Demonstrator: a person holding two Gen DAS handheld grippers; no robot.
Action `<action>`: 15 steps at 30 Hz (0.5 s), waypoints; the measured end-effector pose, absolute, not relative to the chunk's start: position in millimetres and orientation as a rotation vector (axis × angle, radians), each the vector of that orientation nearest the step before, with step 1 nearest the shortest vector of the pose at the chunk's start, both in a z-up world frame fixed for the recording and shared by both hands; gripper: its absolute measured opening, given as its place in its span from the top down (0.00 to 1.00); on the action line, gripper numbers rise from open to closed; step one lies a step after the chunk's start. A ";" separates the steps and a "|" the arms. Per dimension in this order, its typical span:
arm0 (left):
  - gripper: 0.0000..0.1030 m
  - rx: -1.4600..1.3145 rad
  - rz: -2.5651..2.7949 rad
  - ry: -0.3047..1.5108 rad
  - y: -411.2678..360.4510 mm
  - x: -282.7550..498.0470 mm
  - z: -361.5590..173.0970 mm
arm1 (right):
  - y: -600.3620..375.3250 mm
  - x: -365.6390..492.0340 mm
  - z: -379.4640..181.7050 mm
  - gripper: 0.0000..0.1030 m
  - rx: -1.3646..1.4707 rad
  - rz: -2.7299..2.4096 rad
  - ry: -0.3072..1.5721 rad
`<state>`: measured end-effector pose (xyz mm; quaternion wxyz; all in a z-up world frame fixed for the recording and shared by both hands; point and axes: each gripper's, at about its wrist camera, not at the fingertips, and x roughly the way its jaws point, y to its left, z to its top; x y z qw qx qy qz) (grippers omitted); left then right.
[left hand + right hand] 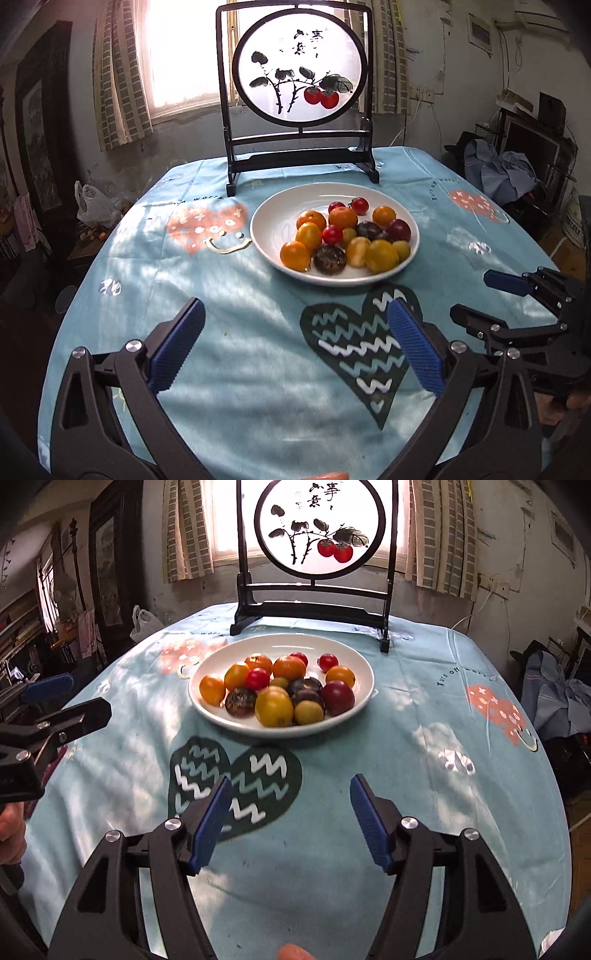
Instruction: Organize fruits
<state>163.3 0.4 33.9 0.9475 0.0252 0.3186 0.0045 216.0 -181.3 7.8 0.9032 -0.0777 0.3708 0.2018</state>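
Here the fruits point(341, 236) lie heaped in a white plate point(273, 221), filling its right half and leaving the left part bare: orange, yellow, red and dark purple pieces packed against each other. The plate sits on the blue patterned tablecloth point(240, 325) toward the far edge of the round tabletop, just in front of a dark-framed painted screen point(301, 66) that stands upright at that far edge. A dark green heart print point(358, 343) lies between the plate and the near edge. Over the near edge, the left gripper point(295, 317) hovers with its blue pads spread wide and nothing between them. Beside it the right gripper point(291, 794) stands parted too, likewise empty.
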 end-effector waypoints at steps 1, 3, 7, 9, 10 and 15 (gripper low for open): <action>0.02 0.058 0.008 0.638 -0.8 155.1 29.4 | -183.0 210.4 3.8 0.35 -0.166 0.429 0.767; 0.02 0.065 0.012 0.632 -0.5 144.3 20.2 | -187.4 200.3 -2.4 0.35 -0.157 0.459 0.755; 0.02 0.051 0.013 0.650 3.5 139.4 2.7 | -193.2 191.2 -8.7 0.35 -0.130 0.473 0.739; 0.02 0.033 0.014 0.662 6.4 140.0 -4.5 | -195.1 189.5 -7.1 0.35 -0.120 0.473 0.724; 0.02 0.031 0.017 0.667 6.9 141.4 -7.6 | -196.5 188.6 -6.6 0.35 -0.115 0.472 0.719; 0.02 0.032 0.029 0.669 9.2 145.8 -15.0 | -199.3 186.7 -7.3 0.35 -0.122 0.459 0.713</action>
